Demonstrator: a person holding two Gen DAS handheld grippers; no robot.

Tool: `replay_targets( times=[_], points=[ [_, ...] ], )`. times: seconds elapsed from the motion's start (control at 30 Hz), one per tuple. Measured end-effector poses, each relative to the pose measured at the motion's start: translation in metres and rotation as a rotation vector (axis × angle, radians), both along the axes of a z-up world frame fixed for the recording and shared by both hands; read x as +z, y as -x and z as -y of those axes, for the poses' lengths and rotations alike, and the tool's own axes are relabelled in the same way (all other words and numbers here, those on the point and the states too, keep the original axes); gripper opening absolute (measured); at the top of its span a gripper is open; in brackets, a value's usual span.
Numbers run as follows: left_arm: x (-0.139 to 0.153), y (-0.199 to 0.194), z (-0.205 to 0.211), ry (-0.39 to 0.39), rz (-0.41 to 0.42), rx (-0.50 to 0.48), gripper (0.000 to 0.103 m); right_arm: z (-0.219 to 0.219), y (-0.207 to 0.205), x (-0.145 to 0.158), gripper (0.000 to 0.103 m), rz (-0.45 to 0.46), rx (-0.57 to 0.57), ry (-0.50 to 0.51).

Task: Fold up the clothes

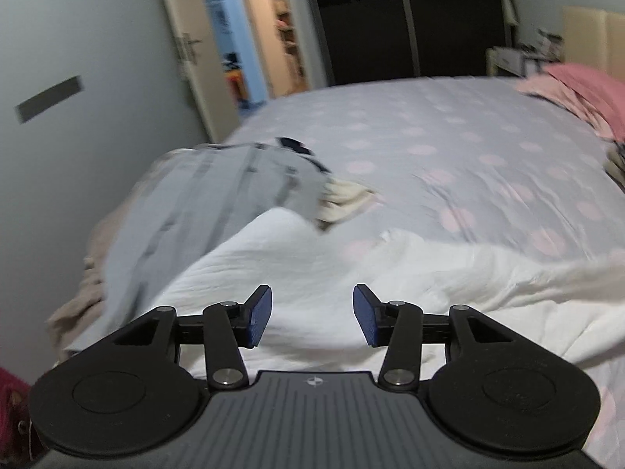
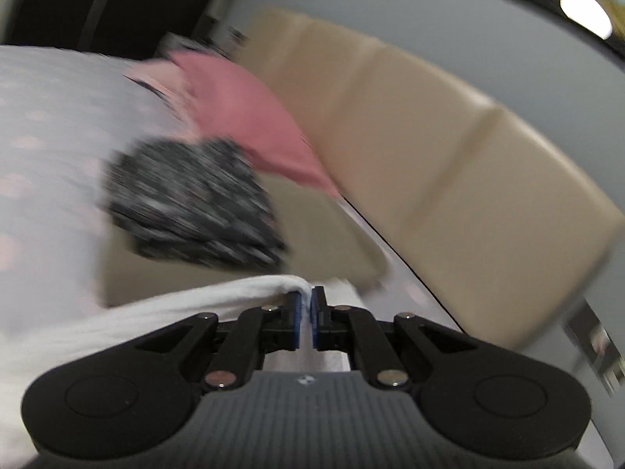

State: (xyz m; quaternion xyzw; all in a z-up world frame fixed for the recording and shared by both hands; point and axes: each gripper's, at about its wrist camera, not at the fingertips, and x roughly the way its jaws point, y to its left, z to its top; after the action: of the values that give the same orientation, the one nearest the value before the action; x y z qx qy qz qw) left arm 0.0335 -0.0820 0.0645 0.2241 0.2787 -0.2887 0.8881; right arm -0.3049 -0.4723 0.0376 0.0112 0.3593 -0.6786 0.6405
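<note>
Bedroom setup, with a big bed under a lavender sheet dotted with pink circles [image 1: 449, 148] serving as the folding surface. Going left to right in the left wrist view: at the far left of the bed sits a rumpled grey garment with darker stripes [image 1: 203, 203], draped over something beige, with a bit of cream cloth poking out from under it. Next to that, across the near edge, lies the soft white crinkled garment [image 1: 312, 273], which looks like the piece being worked on. The left gripper [image 1: 311, 314] hovers over it with its blue pads spread apart and nothing between them, so it isn't holding any fabric. Far right, a pile of pink clothes [image 1: 578, 90] waits by the headboard.

In the right wrist view, the right gripper [image 2: 306, 314] has its pads pressed together on an edge of that same white cloth, which trails off to the left. Beyond it sit a dark speckled folded item [image 2: 195, 199], the pink pile, and the padded beige headboard [image 2: 449, 148].

Best guess: the person is mid-spread or mid-fold, one corner pinched. Next move probably calls for the left gripper to drop onto the opposite edge and clamp it, so both ends can be pulled taut. Everything is pretty blurred, so details are iffy.
</note>
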Motion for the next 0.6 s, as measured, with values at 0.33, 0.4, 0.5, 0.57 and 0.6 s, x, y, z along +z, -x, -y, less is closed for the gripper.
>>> replay_targets(
  times=[0.33, 0.4, 0.5, 0.57, 0.6],
  points=[
    [-0.051, 0.024, 0.031, -0.100, -0.148, -0.235, 0.048, 0.031, 0.008, -0.048, 0.015, 0.016, 0.120, -0.179],
    [-0.059, 0.031, 0.033, -0.128, -0.167, -0.278, 0.052, 0.020, -0.002, -0.049, 0.030, 0.018, 0.183, -0.180],
    [-0.071, 0.043, 0.033, -0.174, -0.182, -0.339, 0.059, 0.001, -0.017, -0.050, 0.043, 0.034, 0.302, -0.168],
    [-0.081, 0.052, 0.034, -0.210, -0.192, -0.382, 0.061, -0.015, -0.027, -0.047, 0.045, 0.048, 0.403, -0.175],
    [-0.086, 0.056, 0.034, -0.230, -0.195, -0.398, 0.061, -0.022, -0.033, -0.047, 0.045, 0.058, 0.464, -0.192]
  ],
)
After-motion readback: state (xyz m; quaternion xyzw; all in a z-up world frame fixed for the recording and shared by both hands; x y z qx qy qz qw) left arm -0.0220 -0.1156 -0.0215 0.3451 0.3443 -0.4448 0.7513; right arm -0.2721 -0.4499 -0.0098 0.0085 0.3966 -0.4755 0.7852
